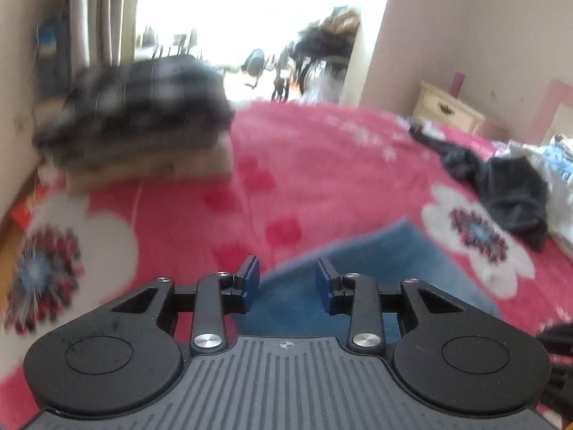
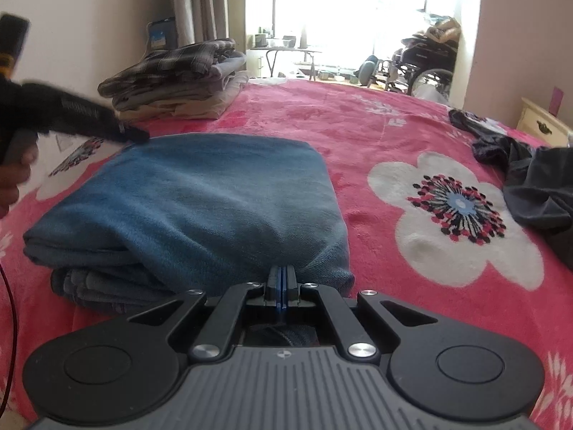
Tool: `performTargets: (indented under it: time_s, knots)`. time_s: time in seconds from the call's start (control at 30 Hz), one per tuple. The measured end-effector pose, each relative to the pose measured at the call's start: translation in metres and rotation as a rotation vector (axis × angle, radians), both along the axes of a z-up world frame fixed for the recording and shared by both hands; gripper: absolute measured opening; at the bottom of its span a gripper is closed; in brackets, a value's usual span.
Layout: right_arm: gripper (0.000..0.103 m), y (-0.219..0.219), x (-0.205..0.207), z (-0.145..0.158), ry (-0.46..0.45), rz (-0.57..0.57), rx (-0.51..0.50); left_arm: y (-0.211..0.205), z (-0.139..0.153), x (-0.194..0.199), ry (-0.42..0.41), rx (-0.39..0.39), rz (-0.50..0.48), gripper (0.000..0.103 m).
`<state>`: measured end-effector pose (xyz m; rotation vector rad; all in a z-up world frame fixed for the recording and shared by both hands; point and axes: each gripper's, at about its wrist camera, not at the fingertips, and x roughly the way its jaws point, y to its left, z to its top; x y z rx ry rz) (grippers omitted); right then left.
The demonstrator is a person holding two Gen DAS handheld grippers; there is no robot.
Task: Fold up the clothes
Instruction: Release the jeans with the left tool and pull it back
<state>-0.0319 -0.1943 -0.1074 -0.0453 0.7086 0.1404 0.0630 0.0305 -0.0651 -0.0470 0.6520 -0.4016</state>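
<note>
1. Nearest in the right wrist view: right gripper (image 2: 282, 286), jaws pressed together at the near edge of folded blue jeans (image 2: 200, 200); whether cloth is pinched between the pads or merely touched cannot be told.
2. Jeans lying as a thick folded bundle on a pink blanket (image 2: 358, 136) with large white flowers, layered edges showing at the near left.
3. At the far left corner of the jeans: left gripper (image 2: 138, 136), seen from the side, tip touching or just above the cloth; its own wrist view heavily blurred.
4. In the left wrist view: left gripper (image 1: 287, 281), jaws apart, nothing between the blue pads, jeans (image 1: 358, 268) just beneath and ahead.
5. Likely step: finishing the fold or readying the bundle for stacking. Best handled by keeping all layers together, pinching deep enough to catch every layer, both sides lifted evenly, no dragging across the fuzzy blanket.
6. Farther back on the left: stack of folded clothes (image 2: 179, 79), plaid on top, probable destination.
7. Far right: dark unfolded clothes (image 2: 530, 182) heaped on the blanket, well apart from the jeans.
8. Beyond: bright doorway.
</note>
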Motion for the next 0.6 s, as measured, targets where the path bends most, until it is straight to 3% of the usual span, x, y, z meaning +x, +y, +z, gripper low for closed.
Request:
performTargets:
  time_s: [0.17, 0.27, 0.33, 0.5, 0.6]
  knots:
    - [0.0, -0.001, -0.001, 0.0, 0.004, -0.028, 0.02, -0.062, 0.008, 0.013, -0.026, 0.024, -0.144, 0.034]
    - [0.0, -0.004, -0.001, 0.0, 0.01, -0.046, 0.051, -0.106, -0.021, 0.018, 0.068, 0.096, -0.242, 0.035]
    - [0.0, -0.008, -0.001, -0.001, 0.014, -0.059, 0.077, -0.124, -0.046, 0.017, 0.089, 0.169, -0.239, 0.035]
    - [0.0, -0.019, 0.001, -0.002, 0.029, -0.073, 0.153, -0.098, -0.017, -0.005, 0.046, 0.111, -0.196, 0.034]
    - [0.0, -0.028, 0.003, -0.003, 0.048, -0.089, 0.226, -0.073, 0.0, -0.03, 0.03, 0.069, -0.225, 0.034]
